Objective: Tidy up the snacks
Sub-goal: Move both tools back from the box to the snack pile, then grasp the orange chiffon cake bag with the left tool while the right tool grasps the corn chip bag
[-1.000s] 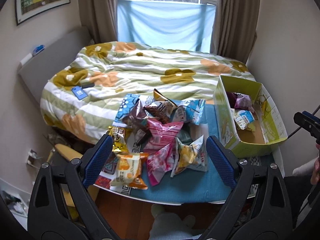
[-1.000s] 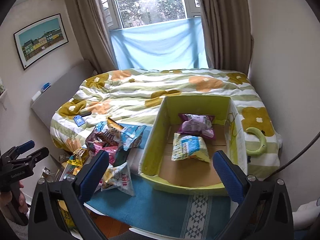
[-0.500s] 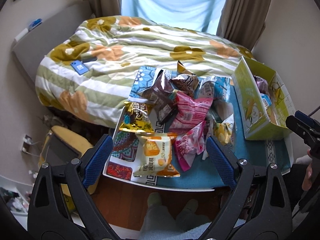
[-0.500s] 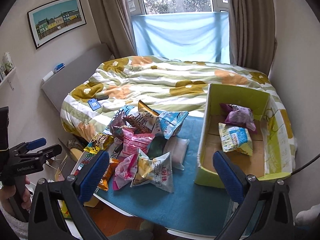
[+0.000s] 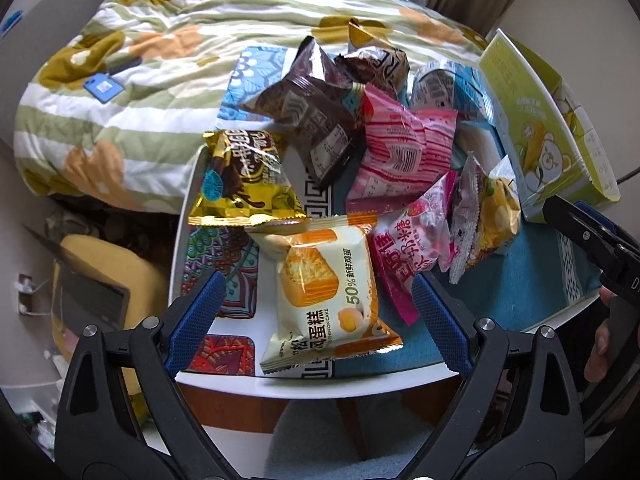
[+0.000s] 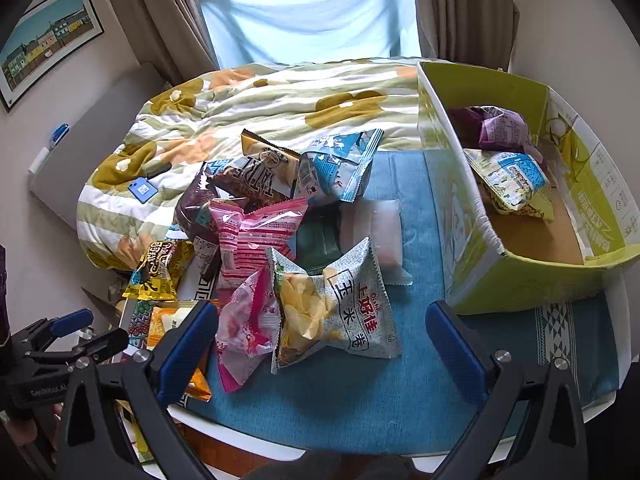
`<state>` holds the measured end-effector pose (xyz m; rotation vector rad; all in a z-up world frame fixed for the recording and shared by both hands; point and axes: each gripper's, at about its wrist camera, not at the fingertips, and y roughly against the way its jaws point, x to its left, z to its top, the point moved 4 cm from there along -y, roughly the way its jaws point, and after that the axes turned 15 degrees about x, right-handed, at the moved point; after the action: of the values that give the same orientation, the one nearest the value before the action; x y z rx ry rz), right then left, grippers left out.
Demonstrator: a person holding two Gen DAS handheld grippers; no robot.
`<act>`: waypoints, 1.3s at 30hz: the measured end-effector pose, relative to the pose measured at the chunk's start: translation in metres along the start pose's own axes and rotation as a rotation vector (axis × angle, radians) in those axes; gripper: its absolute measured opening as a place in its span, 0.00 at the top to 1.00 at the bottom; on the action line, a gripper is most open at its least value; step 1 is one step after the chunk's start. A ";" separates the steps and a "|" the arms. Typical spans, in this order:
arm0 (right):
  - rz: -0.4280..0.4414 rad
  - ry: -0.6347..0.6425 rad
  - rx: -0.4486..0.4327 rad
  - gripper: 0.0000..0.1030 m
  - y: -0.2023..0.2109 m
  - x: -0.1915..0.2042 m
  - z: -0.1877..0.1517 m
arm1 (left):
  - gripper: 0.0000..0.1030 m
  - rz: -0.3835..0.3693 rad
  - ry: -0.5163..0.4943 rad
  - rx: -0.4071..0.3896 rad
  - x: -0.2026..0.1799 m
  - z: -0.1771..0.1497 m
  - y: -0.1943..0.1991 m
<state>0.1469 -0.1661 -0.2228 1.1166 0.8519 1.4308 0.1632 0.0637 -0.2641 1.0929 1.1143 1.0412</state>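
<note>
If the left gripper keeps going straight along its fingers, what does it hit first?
Most likely the chiffon cake packet. It lies between the left gripper's open fingers at the near edge of the table, with nothing visible above it. Depth is hard to judge through the fisheye, so how far off it is stays unclear.

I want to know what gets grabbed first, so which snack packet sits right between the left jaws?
The chiffon cake packet, cream and orange with a cake picture, nearest the table's front edge; the gold one lies farther back.

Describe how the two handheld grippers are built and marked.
Both grippers, left and right, match: black angular frames with silver bolts and ribbed blue pads on the two fingers. White lettering, only partly legible, marks the side of the left one. A thin dark cable crosses the right view's edge.
</note>
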 end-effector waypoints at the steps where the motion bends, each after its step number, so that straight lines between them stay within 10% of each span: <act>1: -0.006 0.002 0.000 0.00 -0.005 0.002 -0.001 | 0.09 -0.004 -0.006 0.014 0.000 0.001 -0.008; 20: -0.102 -0.036 0.056 0.00 -0.072 0.000 0.001 | 0.35 -0.009 -0.060 0.132 -0.007 0.006 -0.074; 39: -0.119 0.065 0.085 0.03 -0.103 -0.002 0.010 | 0.39 -0.017 -0.068 0.105 -0.008 0.004 -0.070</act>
<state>0.1887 -0.1523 -0.3167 1.0687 1.0173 1.3486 0.1714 0.0441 -0.3315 1.1912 1.1318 0.9343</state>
